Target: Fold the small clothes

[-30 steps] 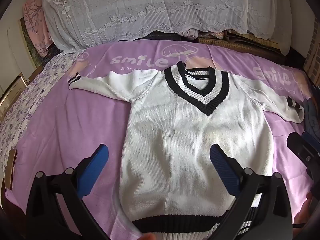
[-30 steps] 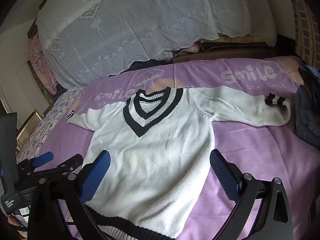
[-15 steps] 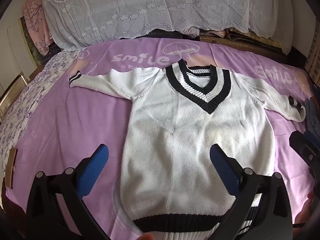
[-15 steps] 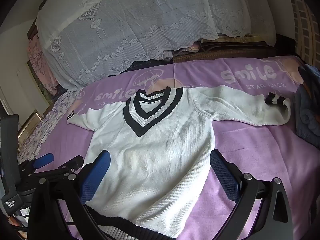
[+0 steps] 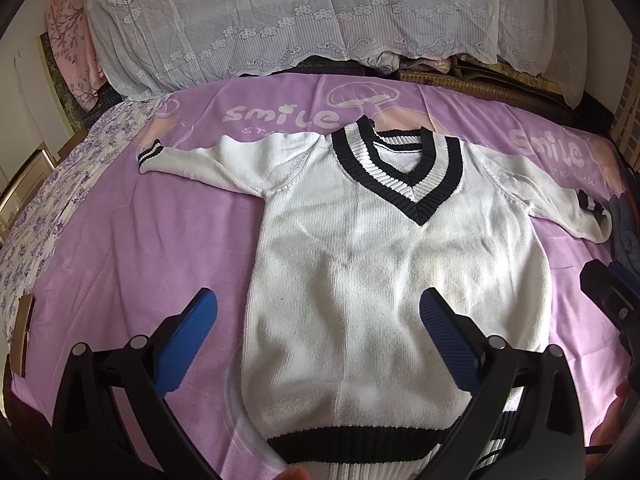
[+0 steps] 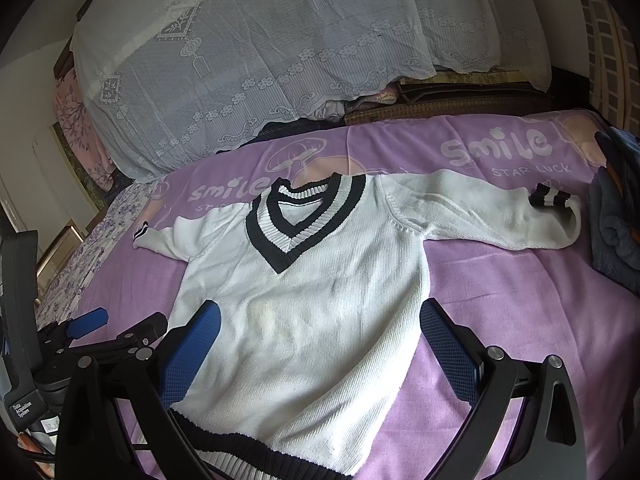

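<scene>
A small white knit sweater [image 5: 384, 288] with a black-and-white V-neck and black hem lies flat, face up, on a purple "smile" blanket [image 5: 120, 248], both sleeves spread out. It also shows in the right wrist view [image 6: 320, 312]. My left gripper [image 5: 318, 344] is open and empty, hovering over the sweater's lower left part. My right gripper [image 6: 320, 352] is open and empty over the sweater's lower right part. The left gripper shows at the left of the right wrist view [image 6: 116, 324].
A white lace-covered heap [image 5: 320, 12] stands behind the blanket. A blue-grey cloth pile [image 6: 616, 216] lies at the right by the right cuff [image 6: 550, 196]. A floral sheet [image 5: 36, 208] runs along the left edge.
Both views shifted very slightly; the sweater sits a touch lower in the left wrist view. The sweater itself has not moved and both grippers stay open.
</scene>
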`<state>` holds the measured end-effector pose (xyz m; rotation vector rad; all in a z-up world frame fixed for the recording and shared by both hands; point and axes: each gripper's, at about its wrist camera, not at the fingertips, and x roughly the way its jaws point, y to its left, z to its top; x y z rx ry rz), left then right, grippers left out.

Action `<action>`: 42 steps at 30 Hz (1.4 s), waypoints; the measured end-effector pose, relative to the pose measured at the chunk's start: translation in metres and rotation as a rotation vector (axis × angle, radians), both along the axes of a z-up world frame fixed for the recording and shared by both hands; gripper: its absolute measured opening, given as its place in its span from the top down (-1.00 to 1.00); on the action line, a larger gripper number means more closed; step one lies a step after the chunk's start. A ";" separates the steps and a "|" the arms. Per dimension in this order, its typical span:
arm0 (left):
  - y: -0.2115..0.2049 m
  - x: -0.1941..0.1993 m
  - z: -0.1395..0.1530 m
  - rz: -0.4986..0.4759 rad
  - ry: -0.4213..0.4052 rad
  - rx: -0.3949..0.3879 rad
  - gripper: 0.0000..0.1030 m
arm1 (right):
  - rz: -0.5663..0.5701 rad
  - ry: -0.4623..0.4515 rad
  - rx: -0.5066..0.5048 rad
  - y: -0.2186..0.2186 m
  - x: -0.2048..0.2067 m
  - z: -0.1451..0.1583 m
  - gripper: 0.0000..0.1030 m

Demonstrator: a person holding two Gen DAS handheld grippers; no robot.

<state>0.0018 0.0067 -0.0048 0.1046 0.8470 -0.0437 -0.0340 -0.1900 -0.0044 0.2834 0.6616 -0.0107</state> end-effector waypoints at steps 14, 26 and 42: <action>-0.002 0.001 -0.006 0.005 0.017 -0.006 -0.91 | -0.003 0.007 0.004 0.000 0.002 -0.009 -0.93; 0.000 0.003 -0.009 0.008 0.032 -0.012 -0.91 | -0.004 0.007 0.004 0.000 0.001 -0.008 -0.93; 0.000 0.003 -0.010 0.027 0.017 0.019 -0.91 | -0.053 -0.026 -0.137 0.011 -0.002 -0.004 -0.93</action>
